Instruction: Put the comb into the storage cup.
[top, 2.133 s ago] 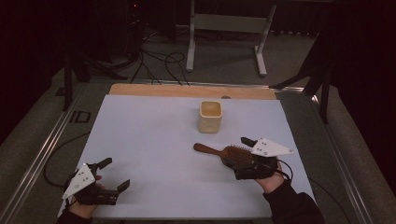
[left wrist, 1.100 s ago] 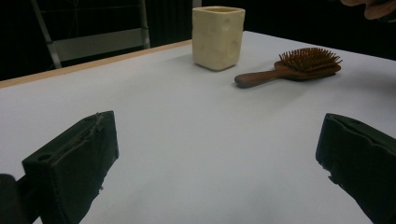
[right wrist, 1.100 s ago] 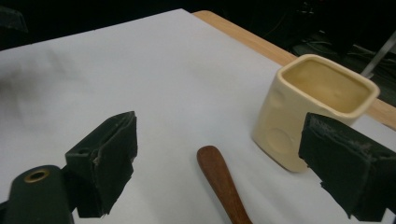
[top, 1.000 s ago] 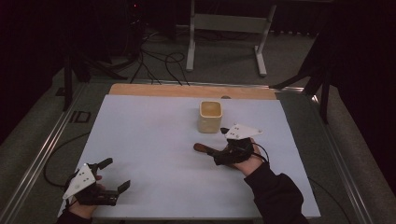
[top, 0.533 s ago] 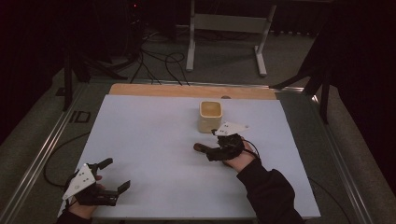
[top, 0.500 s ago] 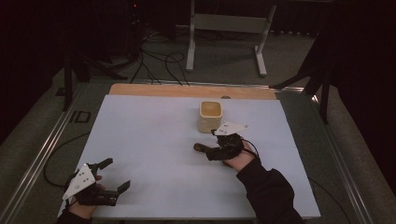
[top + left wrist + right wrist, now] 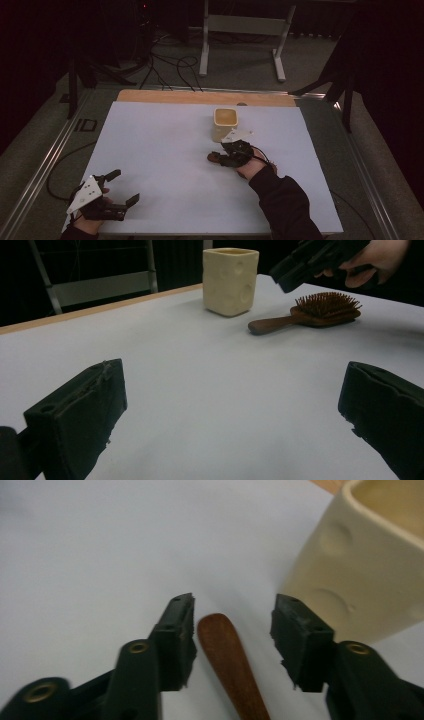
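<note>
The right tongs [image 7: 232, 625], just closing, are set half open astride the brush [image 7: 230, 662] handle, not gripping; the left tongs [image 7: 235, 410] are held wide open, empty.

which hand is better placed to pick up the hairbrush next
Right. The right gripper already straddles the hairbrush handle, jaws just closing, not yet pressing. The left gripper sits open far across the table.

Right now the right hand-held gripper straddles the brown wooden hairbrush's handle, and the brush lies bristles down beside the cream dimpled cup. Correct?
Not quite: the brown wooden hairbrush lies bristles up, as the left gripper view shows. The rest holds: the right hand-held gripper has its jaws either side of the handle, which have just been closing but are not yet pressing on it, and the brush is beside the cream dimpled cup.
</note>
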Demonstrator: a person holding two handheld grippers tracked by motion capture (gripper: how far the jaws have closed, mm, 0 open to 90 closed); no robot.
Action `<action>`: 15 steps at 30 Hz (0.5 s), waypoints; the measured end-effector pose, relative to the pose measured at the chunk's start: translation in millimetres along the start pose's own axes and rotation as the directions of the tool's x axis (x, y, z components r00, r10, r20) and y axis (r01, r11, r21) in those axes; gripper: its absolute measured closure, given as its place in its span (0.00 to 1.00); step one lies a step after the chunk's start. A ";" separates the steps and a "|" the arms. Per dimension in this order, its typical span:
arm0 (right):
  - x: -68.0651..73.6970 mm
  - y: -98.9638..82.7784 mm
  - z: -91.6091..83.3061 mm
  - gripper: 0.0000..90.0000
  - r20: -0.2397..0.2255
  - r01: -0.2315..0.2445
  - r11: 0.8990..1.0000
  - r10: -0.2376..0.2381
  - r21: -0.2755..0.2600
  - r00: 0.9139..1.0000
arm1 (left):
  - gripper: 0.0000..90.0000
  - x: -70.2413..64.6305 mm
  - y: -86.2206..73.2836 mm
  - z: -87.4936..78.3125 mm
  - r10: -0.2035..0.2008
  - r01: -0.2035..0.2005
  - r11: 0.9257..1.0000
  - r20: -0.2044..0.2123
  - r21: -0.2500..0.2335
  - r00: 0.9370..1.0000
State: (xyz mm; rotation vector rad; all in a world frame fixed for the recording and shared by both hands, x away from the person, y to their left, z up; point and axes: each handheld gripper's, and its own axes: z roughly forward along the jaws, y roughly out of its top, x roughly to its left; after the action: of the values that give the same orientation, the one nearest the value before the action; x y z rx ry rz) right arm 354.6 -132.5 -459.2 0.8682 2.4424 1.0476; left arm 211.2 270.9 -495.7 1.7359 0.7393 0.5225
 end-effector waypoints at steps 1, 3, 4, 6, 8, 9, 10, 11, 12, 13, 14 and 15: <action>-0.2 0.2 2.4 0.63 0.005 -0.001 1.000 0.000 0.009 1.000 | 0.00 0.0 0.0 0.0 0.000 0.000 1.000 0.000 0.000 1.000; -0.2 0.8 6.2 0.70 0.022 -0.003 1.000 0.002 0.027 1.000 | 0.00 0.1 0.1 -0.2 0.002 -0.002 1.000 0.000 -0.001 1.000; -0.5 1.1 8.1 0.73 0.027 0.000 0.999 -0.001 0.033 1.000 | 0.00 0.1 0.0 -0.1 0.002 -0.002 1.000 0.001 -0.001 1.000; -0.7 1.8 11.5 0.81 0.049 0.000 0.999 -0.003 0.050 0.999 | 0.00 0.1 -0.1 0.0 -0.001 0.001 1.000 0.001 -0.001 1.000; -1.3 2.3 14.6 0.85 0.060 -0.004 0.998 0.000 0.061 0.998 | 0.00 0.2 -0.1 0.0 0.000 0.000 1.000 0.001 -0.001 1.000; -1.3 2.3 14.6 0.85 0.060 -0.004 0.998 0.000 0.061 0.998 | 0.00 0.2 -0.1 0.0 0.000 0.000 1.000 0.001 -0.001 1.000; -1.5 2.5 16.0 0.87 0.066 -0.005 0.997 0.000 0.071 0.998 | 0.00 0.2 -0.1 -0.1 0.000 0.000 1.000 0.002 -0.002 1.000; -2.6 2.6 19.8 0.92 0.074 -0.001 0.996 -0.006 0.084 0.997 | 0.00 0.2 0.0 -0.1 0.000 0.000 1.000 0.003 -0.003 1.000; -3.2 2.6 21.7 0.95 0.080 -0.007 0.995 0.000 0.097 0.997 | 0.00 0.2 -0.1 -0.1 0.000 0.000 1.000 0.003 -0.002 1.000; -4.2 2.5 24.0 0.96 0.083 -0.011 0.994 0.002 0.106 0.997 | 0.00 0.2 -0.1 0.0 -0.002 0.002 1.000 0.005 -0.002 1.000; -5.2 2.2 26.1 0.98 0.083 -0.018 0.993 0.009 0.114 0.997 | 0.00 0.2 -0.2 0.2 -0.002 0.002 1.000 0.004 -0.002 1.000; -5.9 2.1 28.1 0.99 0.089 -0.023 0.992 0.012 0.123 0.996 | 0.00 0.1 -0.2 0.2 -0.002 0.002 1.000 0.005 -0.001 1.000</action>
State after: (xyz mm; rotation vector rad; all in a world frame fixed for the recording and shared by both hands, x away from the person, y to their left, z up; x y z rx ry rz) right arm 374.5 -120.3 -476.0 0.9558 2.4508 0.8525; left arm 211.4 270.9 -496.0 1.7350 0.7366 0.5172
